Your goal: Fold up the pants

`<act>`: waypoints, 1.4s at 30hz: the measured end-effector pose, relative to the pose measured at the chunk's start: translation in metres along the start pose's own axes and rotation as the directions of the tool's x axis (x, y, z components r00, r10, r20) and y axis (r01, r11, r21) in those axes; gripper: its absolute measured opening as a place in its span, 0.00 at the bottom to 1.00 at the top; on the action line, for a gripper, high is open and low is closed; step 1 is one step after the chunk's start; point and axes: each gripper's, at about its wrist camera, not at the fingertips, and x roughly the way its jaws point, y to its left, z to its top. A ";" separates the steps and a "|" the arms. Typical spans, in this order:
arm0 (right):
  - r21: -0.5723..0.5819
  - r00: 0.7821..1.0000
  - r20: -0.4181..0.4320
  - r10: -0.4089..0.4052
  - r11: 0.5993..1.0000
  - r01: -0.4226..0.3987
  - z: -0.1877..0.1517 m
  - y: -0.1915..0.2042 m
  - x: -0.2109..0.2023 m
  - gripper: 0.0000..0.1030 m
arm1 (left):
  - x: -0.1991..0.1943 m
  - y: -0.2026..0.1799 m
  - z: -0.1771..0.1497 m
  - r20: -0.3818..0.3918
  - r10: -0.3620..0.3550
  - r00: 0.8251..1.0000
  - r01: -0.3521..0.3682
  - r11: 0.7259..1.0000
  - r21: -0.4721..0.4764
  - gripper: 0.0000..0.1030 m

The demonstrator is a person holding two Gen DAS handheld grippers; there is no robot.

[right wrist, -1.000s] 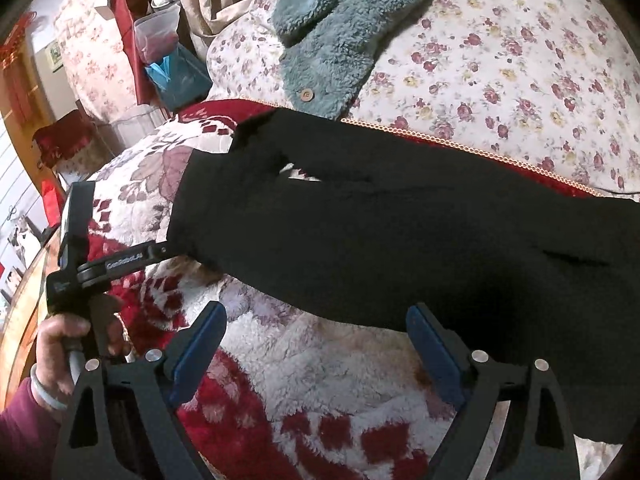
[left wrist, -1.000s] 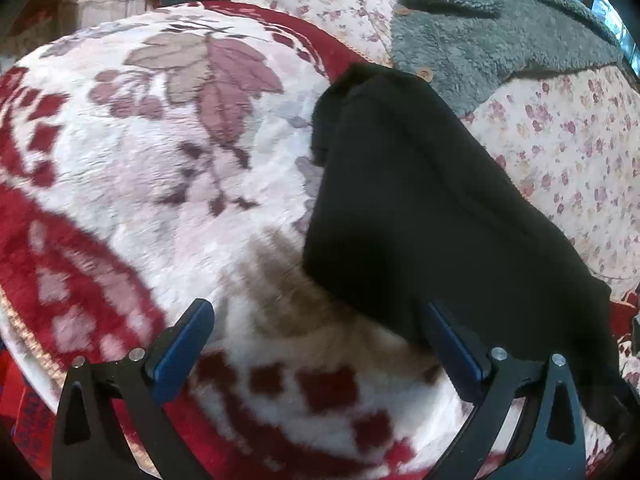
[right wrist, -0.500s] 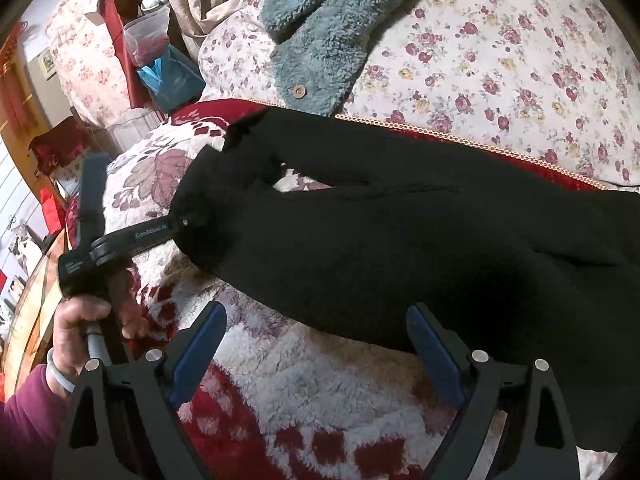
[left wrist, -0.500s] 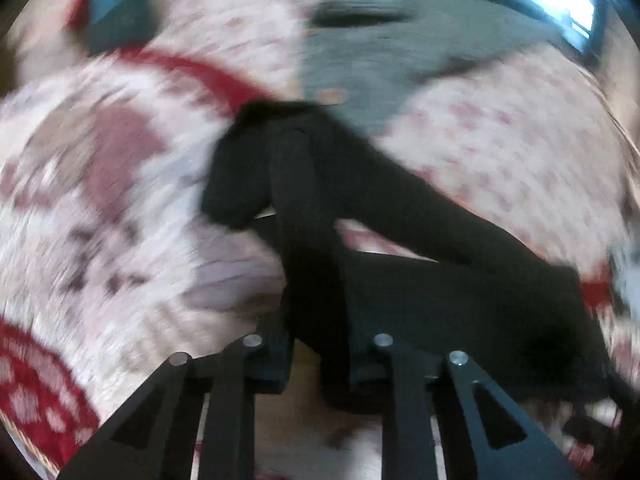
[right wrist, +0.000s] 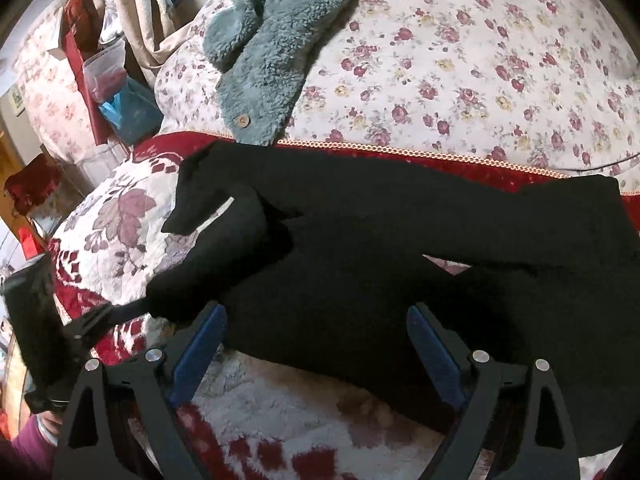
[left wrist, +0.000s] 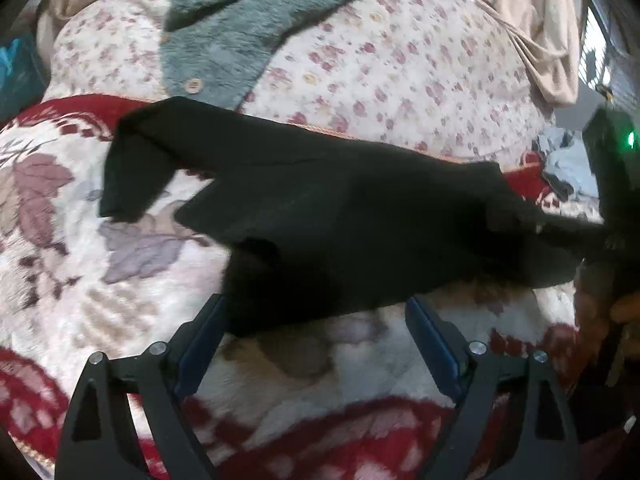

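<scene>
Two sets of tongs hovered over the long black knit pants, which lay stretched across the red-and-white floral plush blanket on the bed, one leg partly doubled over the other and a cuff flopped out at the far end. Our left tongs had just been opening and stood wide, the near hem lying between the blue pads, with no pad pressing on it. Our right tongs were wide as well, fabric between them but ungripped. We judged the fold only begun. We saw the risk in the next grab: the dark, thick cloth hid its layers, so the tongs might pinch one layer only, or catch the blanket's pile with it, dragging the legs askew. The grey-green fleece garment lay just beyond the pants and could snag.
</scene>
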 end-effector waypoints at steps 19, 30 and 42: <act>0.016 0.999 -0.037 0.010 1.000 -0.010 -0.008 -0.010 0.012 0.92 | 0.062 0.089 0.039 0.007 -0.251 0.968 0.220 0.836 -0.502 0.98; 0.023 0.999 -0.023 0.032 0.999 -0.032 -0.016 -0.019 0.009 0.92 | 0.066 0.101 0.049 0.071 -0.150 0.986 0.165 0.845 -0.509 0.07; -0.049 0.989 -0.065 0.134 0.989 -0.137 -0.014 0.016 0.027 0.91 | 0.037 0.088 0.065 0.110 -0.116 0.987 0.152 0.891 -0.428 0.05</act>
